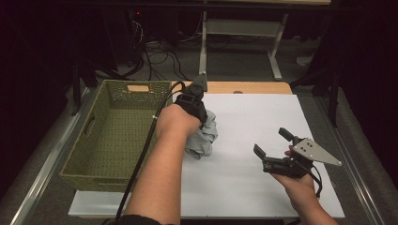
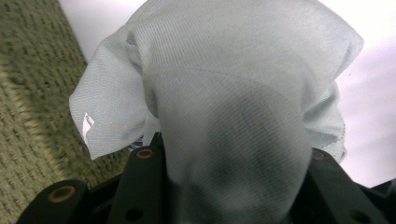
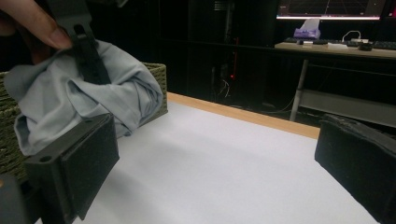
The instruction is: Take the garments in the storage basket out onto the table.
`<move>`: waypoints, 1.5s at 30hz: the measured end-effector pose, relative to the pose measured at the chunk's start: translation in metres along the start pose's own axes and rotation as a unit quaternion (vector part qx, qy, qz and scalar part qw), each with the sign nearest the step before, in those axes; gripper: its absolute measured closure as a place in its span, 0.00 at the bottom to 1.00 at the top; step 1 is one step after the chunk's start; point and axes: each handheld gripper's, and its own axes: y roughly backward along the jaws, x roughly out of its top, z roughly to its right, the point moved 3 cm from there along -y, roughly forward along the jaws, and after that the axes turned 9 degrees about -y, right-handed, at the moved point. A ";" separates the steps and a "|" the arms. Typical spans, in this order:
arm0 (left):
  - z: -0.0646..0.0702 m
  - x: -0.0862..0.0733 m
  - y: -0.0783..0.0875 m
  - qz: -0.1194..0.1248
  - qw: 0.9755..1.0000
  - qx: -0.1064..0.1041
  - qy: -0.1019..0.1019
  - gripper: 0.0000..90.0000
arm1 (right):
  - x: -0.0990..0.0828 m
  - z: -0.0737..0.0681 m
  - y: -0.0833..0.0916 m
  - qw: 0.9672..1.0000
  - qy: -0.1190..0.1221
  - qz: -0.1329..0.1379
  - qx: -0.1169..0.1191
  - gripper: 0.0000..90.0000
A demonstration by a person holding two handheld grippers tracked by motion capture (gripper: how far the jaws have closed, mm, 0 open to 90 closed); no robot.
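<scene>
Pale grey-blue crumpled cloth hangs bunched from our left gripper in the high view, just above the white sheet that covers the wooden table, close beside the right-hand wall of the olive-green woven basket. From up here our left hand hides the jaws, so the grip itself cannot be read. Our right gripper sits well apart near the table's right side, its jaws spread wide with nothing between them, and the grey three-cornered plate shows on top of it.

Our left gripper view supplies what the high view hides: the cloth rises straight out from between the two black jaws, which are clamped tight on its gathered fold. Behind it we see a strip of basket weave on one side and white sheet on the other.

Our right gripper view looks along its own parted pads across the bare sheet. Farther off we see the cloth draped in front of the basket, with a black jaw of the left gripper pressed into it. Only this view brings in a distant desk under a lit monitor.

We can read no writing, brand or label anywhere.
</scene>
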 end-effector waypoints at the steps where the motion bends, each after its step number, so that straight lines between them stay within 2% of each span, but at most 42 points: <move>1: 0.000 0.001 -0.002 0.001 1.000 -0.001 0.000 0.67 | 0.000 0.000 0.000 1.000 0.001 0.000 -0.002 0.01; 10: -0.002 0.002 -0.023 -0.001 1.000 -0.003 0.007 0.67 | 0.000 0.000 0.001 1.000 -0.004 0.001 0.001 0.01; 19: -0.002 0.006 -0.032 -0.002 1.000 -0.010 0.007 0.66 | 0.000 0.000 0.001 1.000 -0.001 0.001 0.000 0.01; 26: -0.005 0.005 -0.042 -0.003 1.000 -0.007 0.005 0.66 | 0.000 0.002 0.001 1.000 0.002 0.002 -0.001 0.01; 27: -0.005 0.006 -0.042 -0.001 1.000 -0.005 0.005 0.62 | 0.000 0.002 0.001 1.000 -0.001 0.002 -0.002 0.01; 28: -0.005 0.007 -0.042 -0.001 1.000 -0.001 0.008 0.50 | 0.000 0.002 0.001 1.000 0.000 0.001 -0.002 0.01; 30: -0.006 0.009 -0.039 0.012 1.000 0.008 0.016 0.19 | -0.001 0.002 0.001 1.000 -0.003 0.001 -0.002 0.01; 31: -0.006 0.009 -0.037 0.019 0.999 0.007 0.025 0.11 | -0.001 0.002 0.000 1.000 -0.001 0.001 -0.001 0.01; 32: -0.007 0.009 -0.035 0.022 0.999 0.001 0.030 0.08 | -0.001 0.002 0.000 1.000 0.000 0.000 0.000 0.01; 37: -0.007 0.008 -0.033 0.018 0.999 0.004 0.034 0.02 | -0.001 0.000 0.000 1.000 0.003 -0.001 -0.002 0.01; 45: -0.005 0.006 -0.030 0.012 0.999 0.005 0.033 0.02 | -0.001 0.000 0.000 1.000 0.004 -0.001 -0.001 0.01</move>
